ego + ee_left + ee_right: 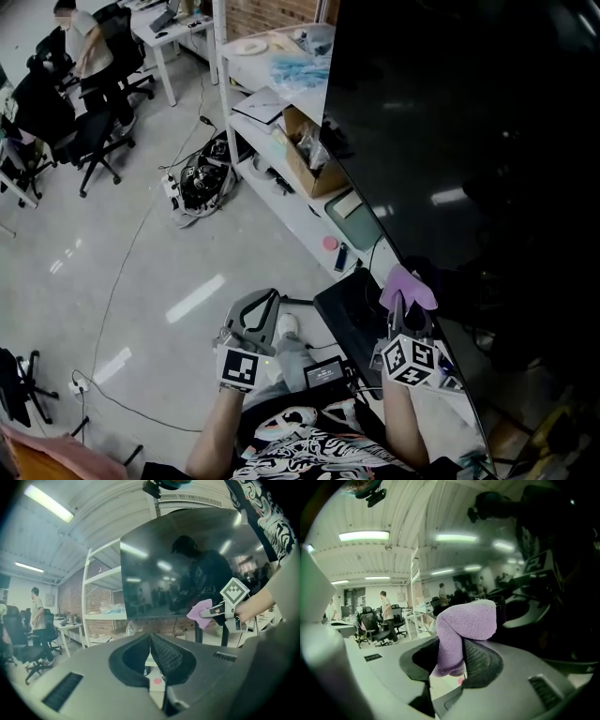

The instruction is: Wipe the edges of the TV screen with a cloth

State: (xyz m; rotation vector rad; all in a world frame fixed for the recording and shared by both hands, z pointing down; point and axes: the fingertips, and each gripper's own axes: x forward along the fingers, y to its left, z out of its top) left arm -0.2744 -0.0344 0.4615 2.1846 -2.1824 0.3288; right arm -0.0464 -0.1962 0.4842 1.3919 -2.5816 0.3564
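A large dark TV screen [459, 131] fills the right of the head view and stands ahead in the left gripper view [183, 569]. My right gripper [405, 311] is shut on a purple cloth [407, 286], which is held up against the screen's lower left edge. In the right gripper view the cloth [464, 625] bulges out between the jaws, close to the reflecting glass [543, 573]. My left gripper [265, 309] hangs lower and to the left, away from the screen, shut with nothing in it; the left gripper view shows its jaws closed together [151, 645].
White shelving [272, 103] with a cardboard box [305, 155], papers and bags stands left of the TV. Cables [202, 183] lie on the floor. A person [80, 42] sits among office chairs [94, 141] at far left. A dark case [352, 314] lies below the screen.
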